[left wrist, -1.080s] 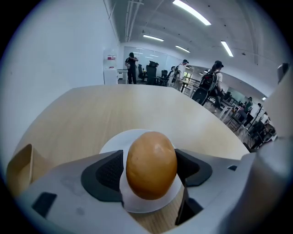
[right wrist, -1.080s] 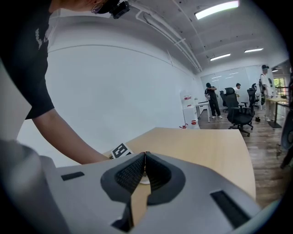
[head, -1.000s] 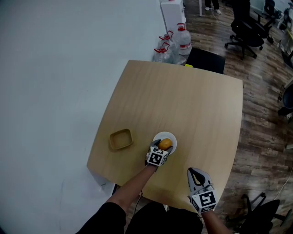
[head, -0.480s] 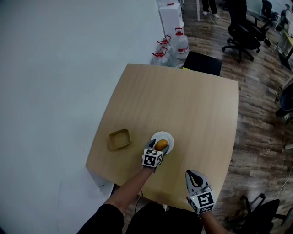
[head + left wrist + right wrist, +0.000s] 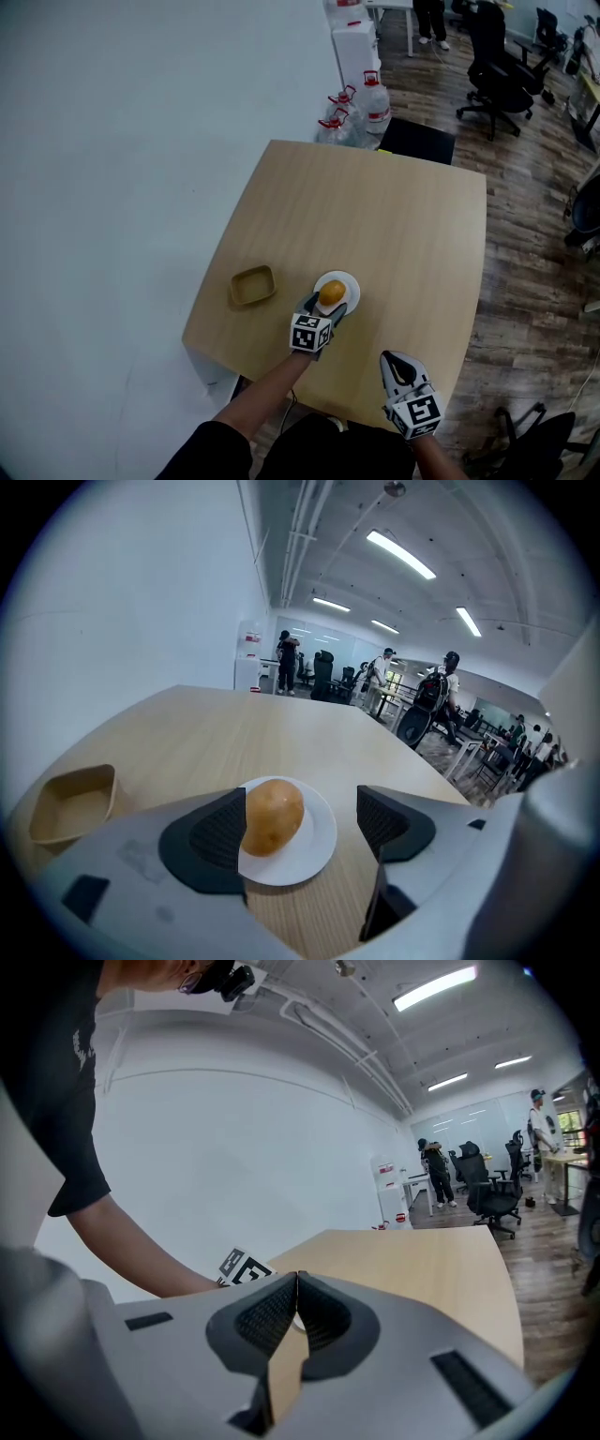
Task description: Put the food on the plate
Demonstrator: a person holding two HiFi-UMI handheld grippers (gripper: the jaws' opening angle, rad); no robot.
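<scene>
1. Since the potato [image 5: 273, 816] lies on the white plate [image 5: 319, 844], a little left of the plate's middle, the task looks as good as done. The plate stands on the table [image 5: 394, 216], near its lower edge in the head view.
2. The left hand-held gripper [image 5: 302, 827] sits just below the plate in the head view, its jaws spread wide. In the left gripper view the potato shows right beside the left jaw's pad, and I cannot tell whether they touch. The right jaw is well clear of it, so nothing is gripped.
3. The right hand-held gripper [image 5: 296, 1302] hangs at the lower right of the head view, near the table's lower edge. Its jaws are pressed together with nothing between them.
4. A tan bowl [image 5: 252, 285] rests on the table to the left of the plate, apart from it, and looks empty.
5. The potato looks firm, smooth-skinned, egg-shaped and of modest weight. I judge it would roll if nudged and could slip off the shallow plate.
6. If it must be taken again, the best hold is across its short middle, pads on the two broad sides, with a moderate squeeze. A grip near either rounded end would likely squirt it out.
7. The plate looks light and may slide on the smooth table, so the open jaws should pull away straight, without brushing potato or rim.
</scene>
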